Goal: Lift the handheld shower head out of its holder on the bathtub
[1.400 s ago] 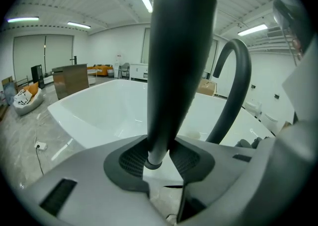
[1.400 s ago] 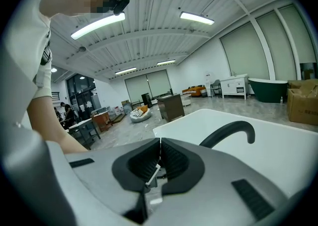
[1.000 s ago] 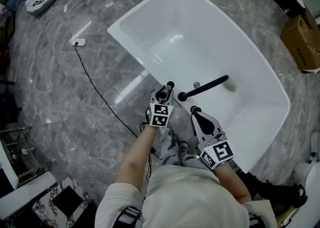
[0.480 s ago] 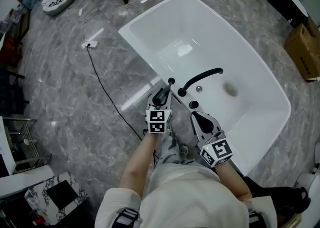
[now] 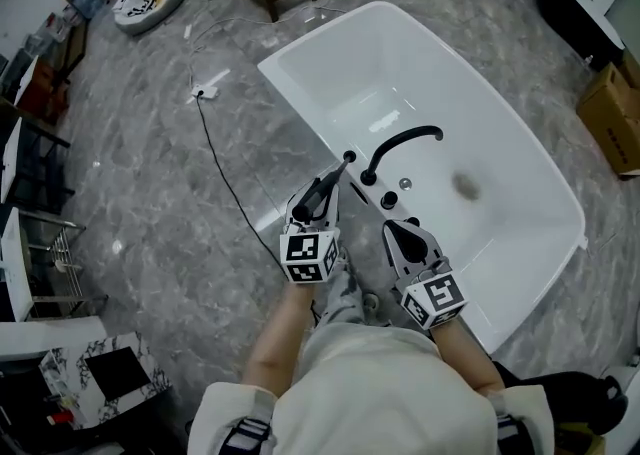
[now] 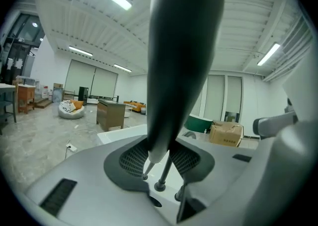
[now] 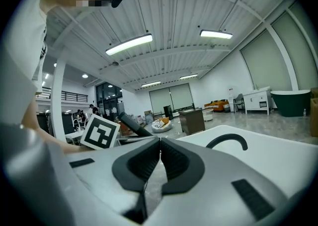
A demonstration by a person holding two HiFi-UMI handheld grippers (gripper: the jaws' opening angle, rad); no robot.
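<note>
Floor [image 5: 150, 173] with grey marble veins lay around the glossy white bathtub [image 5: 520, 143] in the head view, and a curved black spout [image 5: 400, 143] stood on its rim. The left gripper [image 5: 325, 191] held the slim black shower head [image 5: 341, 164] above that rim. In the left gripper view, ribbed pads [image 6: 130, 159] pinched its smooth tapered handle. In the right gripper view, the right gripper [image 7: 159, 158] had its jaws pressed together on nothing.

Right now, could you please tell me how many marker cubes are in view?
2. One marker cube sits on the left claw, which grips the shower head; the other on the shut, empty right claw beside it. None seems hidden.
</note>
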